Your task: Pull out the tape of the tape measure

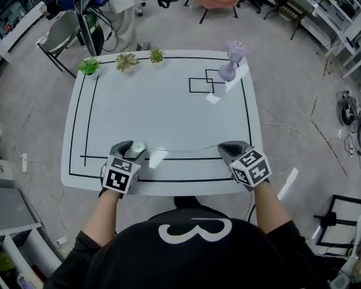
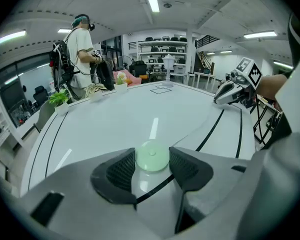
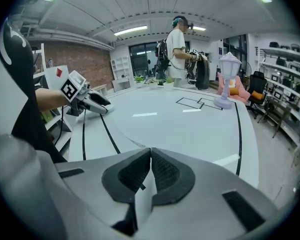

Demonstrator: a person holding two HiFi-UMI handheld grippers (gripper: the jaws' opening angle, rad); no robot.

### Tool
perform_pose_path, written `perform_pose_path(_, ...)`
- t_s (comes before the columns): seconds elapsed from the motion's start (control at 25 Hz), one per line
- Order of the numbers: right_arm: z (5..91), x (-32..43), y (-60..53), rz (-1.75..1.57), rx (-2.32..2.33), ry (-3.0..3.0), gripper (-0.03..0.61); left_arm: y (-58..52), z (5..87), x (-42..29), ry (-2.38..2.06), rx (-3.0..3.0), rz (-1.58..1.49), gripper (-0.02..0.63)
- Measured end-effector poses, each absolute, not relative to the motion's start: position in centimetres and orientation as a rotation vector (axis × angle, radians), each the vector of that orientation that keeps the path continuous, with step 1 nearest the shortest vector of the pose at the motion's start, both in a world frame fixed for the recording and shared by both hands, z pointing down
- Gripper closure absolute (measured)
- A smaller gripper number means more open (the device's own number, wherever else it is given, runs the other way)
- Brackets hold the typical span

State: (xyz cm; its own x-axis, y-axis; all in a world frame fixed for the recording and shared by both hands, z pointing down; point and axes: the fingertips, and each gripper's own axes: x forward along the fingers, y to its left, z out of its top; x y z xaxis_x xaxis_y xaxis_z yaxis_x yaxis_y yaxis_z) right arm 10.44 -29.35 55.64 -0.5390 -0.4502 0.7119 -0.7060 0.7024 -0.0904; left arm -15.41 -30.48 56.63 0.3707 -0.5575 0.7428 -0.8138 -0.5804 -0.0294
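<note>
Toward the far left edge of the white table (image 1: 168, 101) a row of small potted plants (image 1: 89, 66) is seen, well apart from the work. At the near left, the left gripper (image 2: 152, 170) is closed on the tape measure (image 2: 152, 156) — a pale green round case pinched by its sides between the two dark pads and held low over the table. From the case a thin tape (image 3: 131, 140) is seen running rightward along the near edge, slightly bowed rather than taut, into the right gripper (image 3: 151, 171). That gripper's jaws are clenched fully together, and the tape's end appears to be nipped between them, though the tip itself cannot be made out. At the far right a lilac lantern-shaped ornament (image 1: 233, 58) stands by the marked rectangles, clear of both hands. The pull is judged to be well under way, with a good length already drawn. The main risk lies at the right: so thin a strip held only at its tip could slide out of the pads if the hands are spread sharply, and a spring-loaded tape would then whip back into the case. On the left, the smooth rounded case is gripped only across its rim, so a pull not in line with the jaws could twist or pop it free. Slack in the tape could also be caught or kinked against the table.
</note>
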Motion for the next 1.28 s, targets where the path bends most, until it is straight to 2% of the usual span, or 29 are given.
perform_pose_path(0.48,57.0,10.8,-29.1,0.522,0.832,-2.148,0.569,-30.5,56.7,-15.2,-1.194,2.330,1.022,0.389)
perform_pose_path(0.64,57.0,11.0,-29.5,0.524,0.880,-2.144,0.565,-30.4,56.9,-15.4,-1.173,2.341,1.053,0.370)
perform_pose_path(0.88,55.0,11.4,-29.5,0.538,0.967,-2.199,0.477,-29.2,56.5,-15.2,-1.128,2.358,1.042,0.326)
perform_pose_path(1.0,53.9,11.8,-29.0,0.566,1.014,-2.223,0.454,-29.3,55.3,-15.6,-1.177,2.373,0.982,0.316)
perform_pose_path(1.28,48.2,10.6,-26.4,0.622,1.118,-2.424,0.456,-27.5,49.9,-14.7,-1.256,2.331,0.646,0.318)
